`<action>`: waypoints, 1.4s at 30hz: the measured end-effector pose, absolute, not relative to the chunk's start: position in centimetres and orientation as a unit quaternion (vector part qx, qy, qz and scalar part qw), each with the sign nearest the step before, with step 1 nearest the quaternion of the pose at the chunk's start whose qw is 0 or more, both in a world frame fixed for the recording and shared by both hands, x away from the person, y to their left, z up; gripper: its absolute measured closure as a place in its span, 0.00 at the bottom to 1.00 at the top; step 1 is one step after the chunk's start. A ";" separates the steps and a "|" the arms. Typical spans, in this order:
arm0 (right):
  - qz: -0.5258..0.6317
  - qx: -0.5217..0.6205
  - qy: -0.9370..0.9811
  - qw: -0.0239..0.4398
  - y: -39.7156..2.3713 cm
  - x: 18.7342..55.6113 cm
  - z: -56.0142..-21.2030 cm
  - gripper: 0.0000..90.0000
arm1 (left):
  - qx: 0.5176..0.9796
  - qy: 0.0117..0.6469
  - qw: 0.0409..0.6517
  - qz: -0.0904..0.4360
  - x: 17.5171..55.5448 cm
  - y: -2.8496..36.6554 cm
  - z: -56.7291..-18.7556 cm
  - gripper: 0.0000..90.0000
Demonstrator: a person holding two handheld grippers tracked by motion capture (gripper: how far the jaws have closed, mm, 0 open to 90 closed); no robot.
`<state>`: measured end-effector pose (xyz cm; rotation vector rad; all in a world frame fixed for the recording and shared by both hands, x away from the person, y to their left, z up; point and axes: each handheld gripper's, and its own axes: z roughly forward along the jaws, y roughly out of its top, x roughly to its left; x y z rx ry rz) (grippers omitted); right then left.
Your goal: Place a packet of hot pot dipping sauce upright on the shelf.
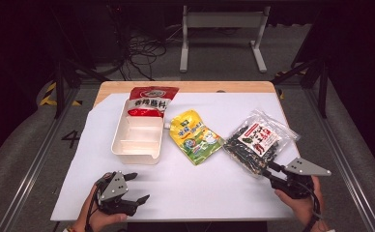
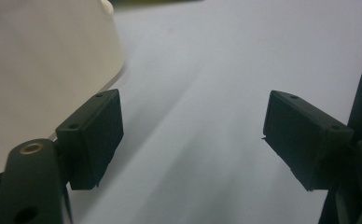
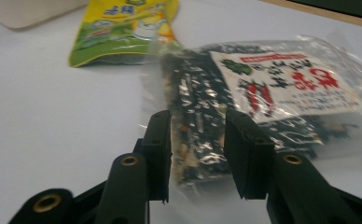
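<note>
Three pouches lie by one cream plastic divided tray on our white sheet: a red sauce pouch partly hidden behind its rim, a yellow-green pouch, and a clear bag of dark dried bits. Our left gripper gapes empty near the tray; our right gripper straddles the clear bag's near corner, pads apparently not pressing.

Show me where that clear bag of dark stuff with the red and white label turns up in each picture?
High view: clear bag, right side, by the right gripper.
Right gripper view: centre, its near corner between the jaws.
Left gripper view: not in it.
Shared landmark: yellow pouch, just left of the bag.
</note>
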<state>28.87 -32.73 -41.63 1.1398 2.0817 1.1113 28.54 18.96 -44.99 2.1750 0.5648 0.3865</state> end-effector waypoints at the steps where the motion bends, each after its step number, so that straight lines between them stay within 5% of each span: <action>1: 0.406 0.432 0.763 0.258 -33.1 29.1 -41.8 0.64 | 0.868 0.225 0.414 0.156 28.7 18.9 -45.1 0.23; 10: 0.381 0.528 0.712 0.265 -35.8 32.2 -43.6 0.51 | 0.874 0.217 0.405 0.160 28.9 18.7 -45.3 0.21; 19: 0.390 0.586 0.678 0.212 -36.6 34.5 -44.9 0.23 | 0.878 0.211 0.403 0.152 28.9 18.4 -45.4 0.20; 33: 0.397 0.599 0.675 0.164 -36.0 36.1 -45.3 0.13 | 0.874 0.212 0.420 0.119 29.0 18.0 -45.3 0.20; 36: 0.398 0.588 0.687 0.157 -35.9 36.5 -45.3 0.17 | 0.876 0.211 0.416 0.119 29.0 17.9 -45.3 0.20; 42: 0.454 0.541 0.705 0.061 -36.2 37.4 -45.6 0.59 | 0.880 0.208 0.412 0.116 29.1 17.6 -45.4 0.19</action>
